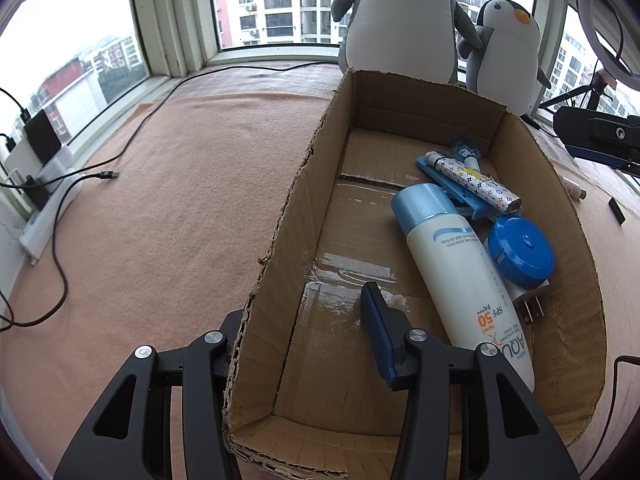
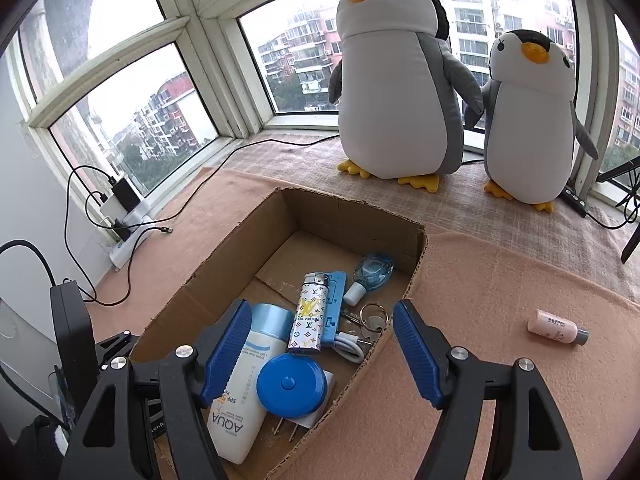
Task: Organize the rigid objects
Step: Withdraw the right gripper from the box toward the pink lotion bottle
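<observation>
The cardboard box sat on the pink cloth, directly under my right gripper and straddled at its left wall by my left gripper. Inside it lay a white sunscreen bottle with a pale blue cap, a round blue tape measure resting on a white plug, a patterned lighter lying across a blue clip, a white cable, a key ring and a small clear blue bottle. All were crowded along the right wall; the left half of the floor was bare cardboard.

My right jaws stood wide apart, holding nothing: the left pad over the sunscreen bottle, the right pad just outside the box's right wall. My left jaws were also apart, one finger outside the box wall and one inside it, not pinching it.

A small pink bottle lay on the cloth, well apart from the box, to the right. Two plush penguins stood by the window.
</observation>
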Motion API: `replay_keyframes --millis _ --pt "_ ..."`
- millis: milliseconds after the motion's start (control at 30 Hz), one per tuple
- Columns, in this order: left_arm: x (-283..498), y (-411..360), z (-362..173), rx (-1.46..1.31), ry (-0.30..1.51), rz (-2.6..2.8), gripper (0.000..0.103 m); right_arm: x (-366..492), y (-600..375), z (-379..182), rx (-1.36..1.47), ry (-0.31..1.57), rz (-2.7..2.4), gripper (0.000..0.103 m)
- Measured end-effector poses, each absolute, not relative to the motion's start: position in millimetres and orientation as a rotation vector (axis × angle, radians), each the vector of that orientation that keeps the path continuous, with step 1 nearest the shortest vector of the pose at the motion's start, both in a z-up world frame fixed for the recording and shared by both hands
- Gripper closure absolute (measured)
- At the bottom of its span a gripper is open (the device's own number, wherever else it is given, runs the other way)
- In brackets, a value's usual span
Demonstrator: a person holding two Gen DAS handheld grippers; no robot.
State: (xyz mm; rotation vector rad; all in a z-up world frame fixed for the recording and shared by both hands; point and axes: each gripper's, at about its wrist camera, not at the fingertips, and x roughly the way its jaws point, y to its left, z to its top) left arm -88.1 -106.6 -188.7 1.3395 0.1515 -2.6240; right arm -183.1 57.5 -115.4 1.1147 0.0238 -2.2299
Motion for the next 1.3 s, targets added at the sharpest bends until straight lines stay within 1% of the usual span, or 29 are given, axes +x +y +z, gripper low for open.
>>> replay_keyframes --millis 333,667,1033,1300 --pt "-88 -107 -189 1.34 0.149 -2.623 0.056 -200 121 -123 1.157 -0.033 -2.302 0.033" --pt "-88 -109 -189 1.341 0.147 -2.621 0.056 -229 173 -138 1.208 -0.042 -2.375 0.033" --pt "-90 -109 -189 1.343 0.125 -2.606 0.054 -265 192 -160 1.245 -0.019 -2.332 0.033" --pt "-90 -109 -189 1.342 0.125 -2.597 0.053 -289 201 -176 1.332 -0.098 -2.236 0.033"
